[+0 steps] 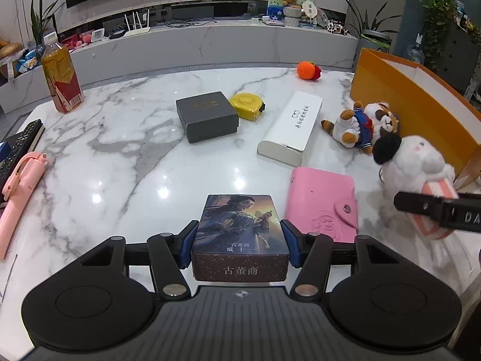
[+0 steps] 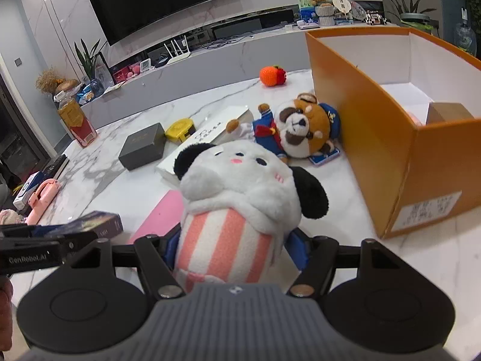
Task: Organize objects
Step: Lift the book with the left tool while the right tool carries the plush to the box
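Living-room white marble table (image 1: 120, 138), both tongs loaded and lifted for the drop.

The open orange cardboard box (image 2: 375, 138) waits right; right tongs (image 2: 234, 249) clench the panda plush (image 2: 240, 192), left tongs (image 1: 240, 245) grip the illustrated card box (image 1: 237, 228). Next: carry each over the rim.

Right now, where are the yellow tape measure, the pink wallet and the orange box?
yellow tape measure (image 1: 246, 106), left wrist view, on its round top face.
pink wallet (image 1: 320, 201), left wrist view, on its flat cover.
orange box (image 2: 354, 114), right wrist view, on its outer side wall.
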`<act>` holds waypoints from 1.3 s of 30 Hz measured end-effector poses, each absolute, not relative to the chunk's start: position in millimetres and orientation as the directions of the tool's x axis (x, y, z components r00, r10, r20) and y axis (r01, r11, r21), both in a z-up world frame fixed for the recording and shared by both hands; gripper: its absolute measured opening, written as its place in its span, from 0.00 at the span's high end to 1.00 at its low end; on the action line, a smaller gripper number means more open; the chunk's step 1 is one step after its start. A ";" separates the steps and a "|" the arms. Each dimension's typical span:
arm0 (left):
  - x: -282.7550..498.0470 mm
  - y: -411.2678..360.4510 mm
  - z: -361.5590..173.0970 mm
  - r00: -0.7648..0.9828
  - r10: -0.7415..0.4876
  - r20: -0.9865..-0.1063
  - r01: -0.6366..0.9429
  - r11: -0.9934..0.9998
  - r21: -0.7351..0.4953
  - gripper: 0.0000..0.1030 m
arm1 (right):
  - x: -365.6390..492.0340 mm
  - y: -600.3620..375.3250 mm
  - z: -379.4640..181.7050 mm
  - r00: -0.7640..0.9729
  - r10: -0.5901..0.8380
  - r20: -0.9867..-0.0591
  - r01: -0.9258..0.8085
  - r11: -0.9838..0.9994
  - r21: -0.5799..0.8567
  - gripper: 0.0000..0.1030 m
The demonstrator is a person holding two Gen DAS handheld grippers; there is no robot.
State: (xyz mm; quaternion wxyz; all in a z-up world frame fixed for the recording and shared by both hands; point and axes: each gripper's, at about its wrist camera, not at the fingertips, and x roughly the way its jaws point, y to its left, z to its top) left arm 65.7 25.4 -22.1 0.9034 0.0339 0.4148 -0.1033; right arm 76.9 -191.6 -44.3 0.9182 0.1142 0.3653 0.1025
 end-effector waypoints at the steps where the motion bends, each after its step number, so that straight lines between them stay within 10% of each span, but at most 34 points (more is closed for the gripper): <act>1: 64.8 25.6 -20.5 0.636 -0.158 -0.756 0.215 0.976 -0.024 0.36 | 74.3 -191.2 -44.4 0.712 0.271 -0.648 -0.106 0.954 0.282 0.32; 39: 125.7 -139.6 76.7 0.684 -0.417 -0.599 0.467 0.881 -0.080 0.36 | 99.8 -276.9 49.0 0.831 0.164 -0.532 -0.097 0.984 0.151 0.32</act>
